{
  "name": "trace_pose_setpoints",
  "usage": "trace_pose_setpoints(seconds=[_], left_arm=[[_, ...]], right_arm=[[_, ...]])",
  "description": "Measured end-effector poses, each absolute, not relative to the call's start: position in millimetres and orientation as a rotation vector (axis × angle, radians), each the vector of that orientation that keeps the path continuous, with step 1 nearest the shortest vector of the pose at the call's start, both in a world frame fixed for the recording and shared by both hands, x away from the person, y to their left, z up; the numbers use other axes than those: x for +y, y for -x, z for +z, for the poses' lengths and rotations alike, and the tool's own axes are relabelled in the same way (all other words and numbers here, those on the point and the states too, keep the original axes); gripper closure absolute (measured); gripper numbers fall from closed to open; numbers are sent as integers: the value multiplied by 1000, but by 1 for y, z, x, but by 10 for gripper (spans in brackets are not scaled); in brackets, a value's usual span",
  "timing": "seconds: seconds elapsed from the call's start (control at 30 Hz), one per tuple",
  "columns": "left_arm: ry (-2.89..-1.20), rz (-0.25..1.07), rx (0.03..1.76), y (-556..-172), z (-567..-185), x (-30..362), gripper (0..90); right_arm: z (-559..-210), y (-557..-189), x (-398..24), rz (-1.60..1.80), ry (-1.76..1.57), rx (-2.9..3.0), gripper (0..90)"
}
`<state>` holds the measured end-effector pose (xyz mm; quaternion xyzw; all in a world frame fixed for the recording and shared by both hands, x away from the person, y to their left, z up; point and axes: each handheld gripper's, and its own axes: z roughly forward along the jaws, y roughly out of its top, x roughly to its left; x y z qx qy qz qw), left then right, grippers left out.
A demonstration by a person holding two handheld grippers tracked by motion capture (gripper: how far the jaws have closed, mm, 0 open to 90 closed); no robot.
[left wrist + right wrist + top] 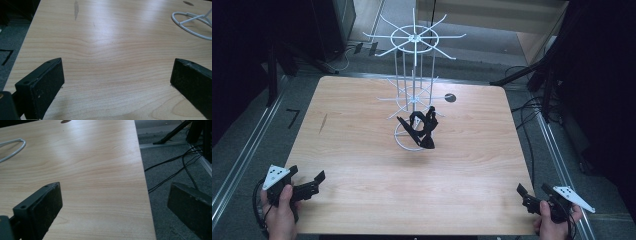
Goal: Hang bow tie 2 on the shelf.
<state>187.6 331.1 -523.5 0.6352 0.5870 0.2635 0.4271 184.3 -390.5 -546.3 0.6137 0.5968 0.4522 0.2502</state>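
Claws rest wide open and empty: left claw [307,182] at seven o'clock, right claw [533,192] at five o'clock on the counter [362,160]. Black straps [422,127] hang on the white wire rack [414,75] near centre.

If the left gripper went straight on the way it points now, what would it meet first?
Probably bare table; the left gripper, jaws open, has the white wire rack's base ring off to one side of its line.
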Motion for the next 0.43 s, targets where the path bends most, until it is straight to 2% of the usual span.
trace_pose_setpoints(seconds=[0.43], left_arm=[[-1583,650,1471,-189,-524,332,0]], right_arm=[[-552,-185,-392,1223,-1709,1598,34]])
